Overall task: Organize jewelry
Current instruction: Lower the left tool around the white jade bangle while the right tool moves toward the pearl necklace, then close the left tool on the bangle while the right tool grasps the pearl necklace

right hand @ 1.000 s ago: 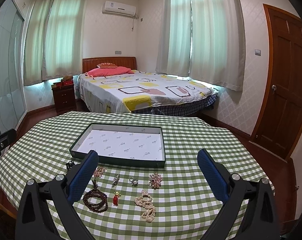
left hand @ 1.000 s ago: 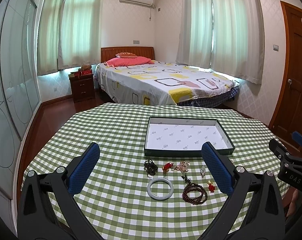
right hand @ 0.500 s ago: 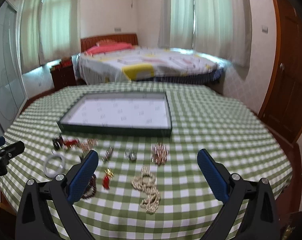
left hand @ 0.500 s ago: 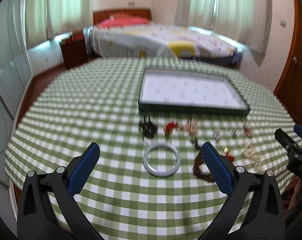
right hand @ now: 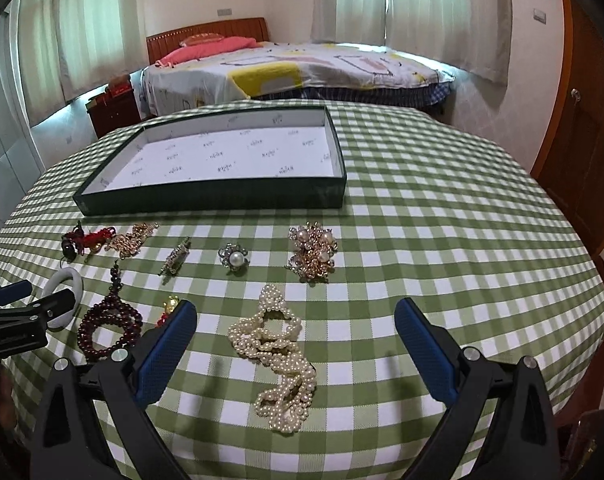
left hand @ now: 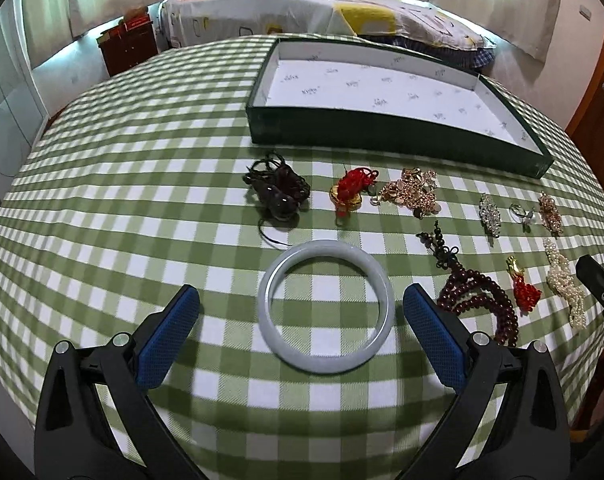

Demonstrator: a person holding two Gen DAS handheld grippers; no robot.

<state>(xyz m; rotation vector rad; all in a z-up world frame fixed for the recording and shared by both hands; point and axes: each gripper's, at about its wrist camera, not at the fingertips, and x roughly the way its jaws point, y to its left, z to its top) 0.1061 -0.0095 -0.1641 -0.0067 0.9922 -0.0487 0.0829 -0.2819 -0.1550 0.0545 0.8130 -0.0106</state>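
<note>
**A:** Two grippers, both spread wide and holding nothing. The left gripper (left hand: 301,312) has its blue pads either side of the pale grey-white jade bangle (left hand: 326,305), which lies flat on the green-and-white checked tablecloth (left hand: 142,184); pads apart from it, not touching. The right gripper (right hand: 296,328) straddles the cream pearl strand (right hand: 276,356) the same way.

**B:** Anything only one camera catches?

**A:** Right wrist view shows the round pearl ring (right hand: 234,258) and the gold-and-pearl cluster brooch (right hand: 313,255) clearly. Left wrist view gives the dark cord-and-bead piece (left hand: 276,192), the red-and-gold knotted charm (left hand: 351,192) and the dark red bead bracelet (left hand: 479,300) close up.

**B:** And the tray?

**A:** The shallow dark green tray with white printed lining (right hand: 214,200) has nothing in it. All the jewelry lies on the cloth, on the near side of it.
</note>
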